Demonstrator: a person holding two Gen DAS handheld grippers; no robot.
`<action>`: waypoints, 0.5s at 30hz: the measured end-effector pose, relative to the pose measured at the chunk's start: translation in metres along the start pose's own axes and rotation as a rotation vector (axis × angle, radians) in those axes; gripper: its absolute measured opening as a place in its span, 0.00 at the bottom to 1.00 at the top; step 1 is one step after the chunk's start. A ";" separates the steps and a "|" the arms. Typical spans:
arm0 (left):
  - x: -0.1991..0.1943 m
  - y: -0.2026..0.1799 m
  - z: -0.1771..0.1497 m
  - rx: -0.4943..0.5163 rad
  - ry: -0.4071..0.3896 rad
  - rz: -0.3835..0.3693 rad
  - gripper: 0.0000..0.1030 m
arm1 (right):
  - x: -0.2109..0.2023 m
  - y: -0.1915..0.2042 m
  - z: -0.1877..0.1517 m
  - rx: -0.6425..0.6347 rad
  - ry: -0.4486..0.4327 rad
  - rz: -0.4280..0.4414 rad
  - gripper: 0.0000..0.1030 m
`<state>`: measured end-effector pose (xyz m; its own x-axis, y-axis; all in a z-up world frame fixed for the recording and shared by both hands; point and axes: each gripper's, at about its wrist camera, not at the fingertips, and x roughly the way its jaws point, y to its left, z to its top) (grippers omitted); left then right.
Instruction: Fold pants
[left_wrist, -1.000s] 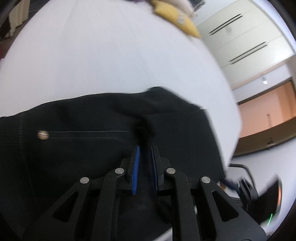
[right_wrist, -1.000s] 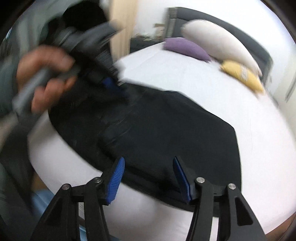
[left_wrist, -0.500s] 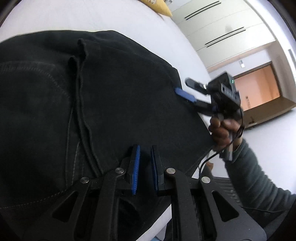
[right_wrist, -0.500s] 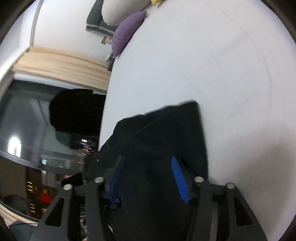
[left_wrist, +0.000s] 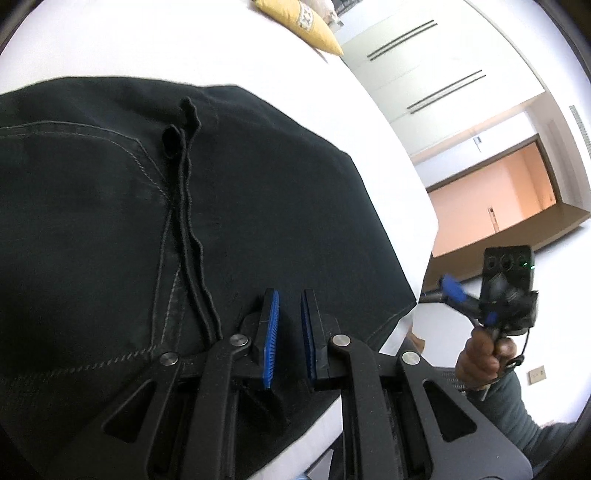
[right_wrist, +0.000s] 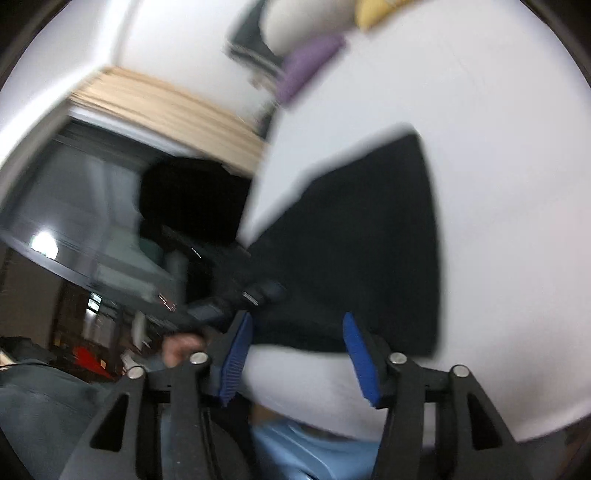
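Left wrist view: close above pants (left_wrist: 258, 184); right wrist view (blurred): bed (right_wrist: 498, 110) edge; both share pants.

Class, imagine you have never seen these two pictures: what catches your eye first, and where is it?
The black pants spread over the near edge of the white bed. Next come the blue pads of the left gripper, nearly closed above the cloth, and a yellow pillow at the far end.
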<state>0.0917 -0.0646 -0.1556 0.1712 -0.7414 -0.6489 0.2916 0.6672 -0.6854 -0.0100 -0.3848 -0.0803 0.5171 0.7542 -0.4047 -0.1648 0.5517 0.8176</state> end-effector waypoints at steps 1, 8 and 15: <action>-0.007 -0.007 0.000 -0.004 -0.010 0.002 0.11 | 0.005 -0.001 0.005 0.008 -0.024 0.019 0.68; -0.107 -0.010 -0.018 -0.036 -0.172 0.023 0.11 | 0.075 -0.041 0.004 0.055 0.046 -0.299 0.71; -0.215 0.050 -0.083 -0.223 -0.349 0.064 0.37 | 0.058 0.010 0.019 0.089 -0.110 0.027 0.72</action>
<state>-0.0084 0.1341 -0.0776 0.5022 -0.6520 -0.5680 0.0657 0.6837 -0.7268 0.0343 -0.3426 -0.0880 0.6033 0.7219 -0.3389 -0.1072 0.4945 0.8625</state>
